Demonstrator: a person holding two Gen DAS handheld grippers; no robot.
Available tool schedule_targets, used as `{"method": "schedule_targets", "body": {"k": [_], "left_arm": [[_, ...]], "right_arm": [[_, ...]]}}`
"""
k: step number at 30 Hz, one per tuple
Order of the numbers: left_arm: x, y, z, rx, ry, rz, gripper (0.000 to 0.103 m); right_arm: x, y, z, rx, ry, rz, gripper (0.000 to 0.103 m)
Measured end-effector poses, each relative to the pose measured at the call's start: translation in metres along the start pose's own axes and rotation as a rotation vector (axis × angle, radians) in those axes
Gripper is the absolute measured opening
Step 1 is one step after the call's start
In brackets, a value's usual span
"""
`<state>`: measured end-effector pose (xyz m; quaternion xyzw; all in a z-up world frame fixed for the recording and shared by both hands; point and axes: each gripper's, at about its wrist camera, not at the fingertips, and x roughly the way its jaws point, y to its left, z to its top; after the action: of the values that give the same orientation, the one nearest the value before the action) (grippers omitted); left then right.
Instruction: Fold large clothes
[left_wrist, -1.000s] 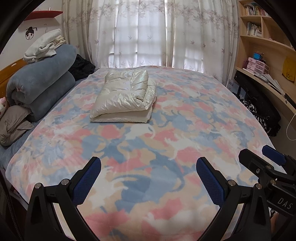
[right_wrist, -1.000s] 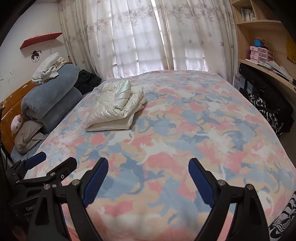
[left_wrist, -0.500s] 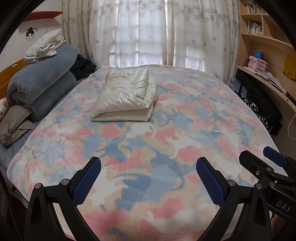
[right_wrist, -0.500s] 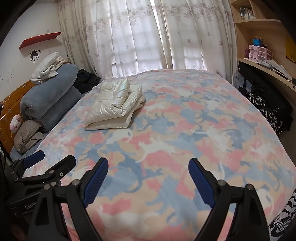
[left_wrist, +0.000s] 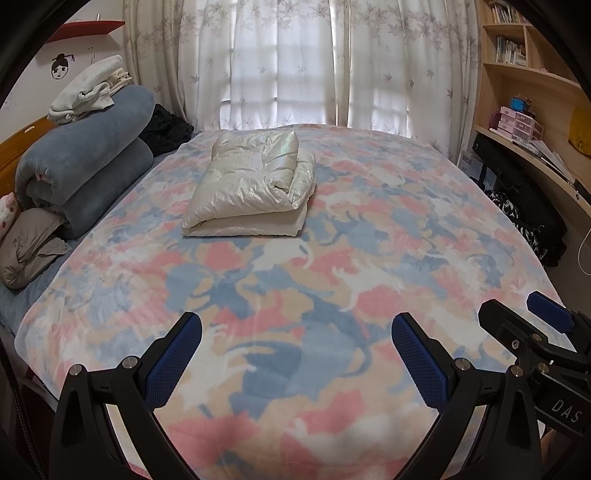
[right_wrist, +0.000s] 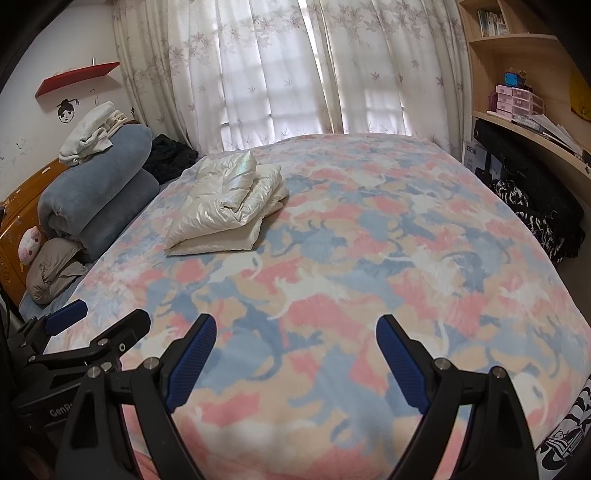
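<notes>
Both claws farther back from jacket.

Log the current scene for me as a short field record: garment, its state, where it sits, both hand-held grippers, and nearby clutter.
garment: cream puffer jacket
state: folded into a compact bundle, lying flat
location: far half of the patterned bed cover, towards the headboard side
left hand-held gripper: open, empty, above the near edge of the bed, apart from the jacket
right hand-held gripper: open, empty, above the near edge, apart from the jacket
nearby: rolled blue blanket topped with white clothes, beside the jacket
task status: fold looks complete
</notes>
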<state>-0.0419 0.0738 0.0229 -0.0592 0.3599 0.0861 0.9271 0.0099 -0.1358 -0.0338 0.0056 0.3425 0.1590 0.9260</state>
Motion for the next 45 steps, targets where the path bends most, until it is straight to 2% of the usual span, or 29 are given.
{"method": "schedule_targets", "body": {"k": [15,45], "left_arm": [[0.011,-0.002,0.0,0.007,0.024,0.009,0.102],[0.022,-0.004,-0.003,0.004,0.047,0.017,0.101]], "right_arm": [[0.005,-0.01,-0.012,0.007,0.02,0.002,0.089],[0.014,-0.015,-0.008,0.01,0.038,0.003,0.089]]}}
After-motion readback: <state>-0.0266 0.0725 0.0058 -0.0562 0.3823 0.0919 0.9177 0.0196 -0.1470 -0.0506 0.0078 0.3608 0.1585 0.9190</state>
